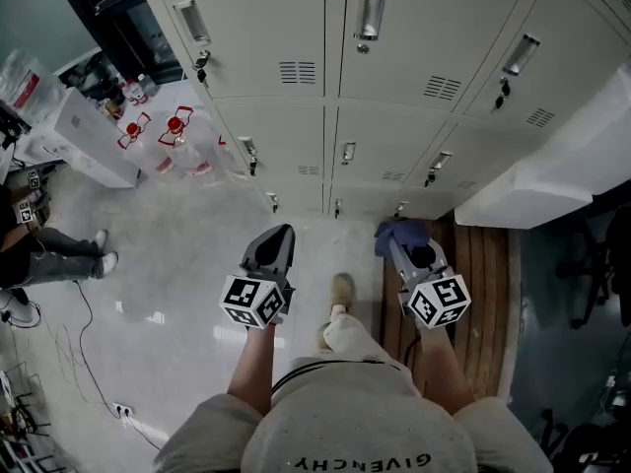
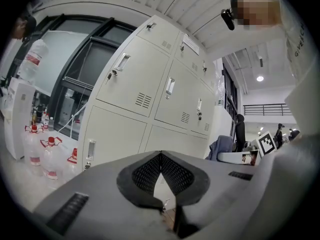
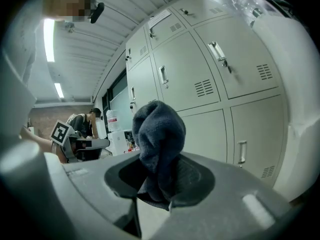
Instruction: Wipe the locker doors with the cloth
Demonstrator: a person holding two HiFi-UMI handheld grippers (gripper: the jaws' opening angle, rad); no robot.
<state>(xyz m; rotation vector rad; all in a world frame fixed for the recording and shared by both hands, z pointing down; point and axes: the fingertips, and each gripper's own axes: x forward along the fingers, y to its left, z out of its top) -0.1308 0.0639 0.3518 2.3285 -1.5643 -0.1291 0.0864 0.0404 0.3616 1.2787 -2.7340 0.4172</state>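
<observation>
You're pinching the cloth (image 3: 157, 134) in your right gripper (image 3: 161, 186). Left gripper (image 2: 161, 156) is sitting pressed together, empty. Locker doors (image 1: 394, 136) ahead aren't being touched, so prob. all wiping's left.

Lockers (image 1: 385, 47) ahead; bottles (image 1: 175, 131) left; slatted platform (image 1: 490, 274) right.

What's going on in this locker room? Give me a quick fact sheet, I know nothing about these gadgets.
Place: facing a bank of grey lockers
Left gripper: jaws shut, nothing in them
Right gripper: shut on a dark blue cloth
Cloth state: bunched up, not touching the lockers
Off to the left: water bottles with red caps
</observation>
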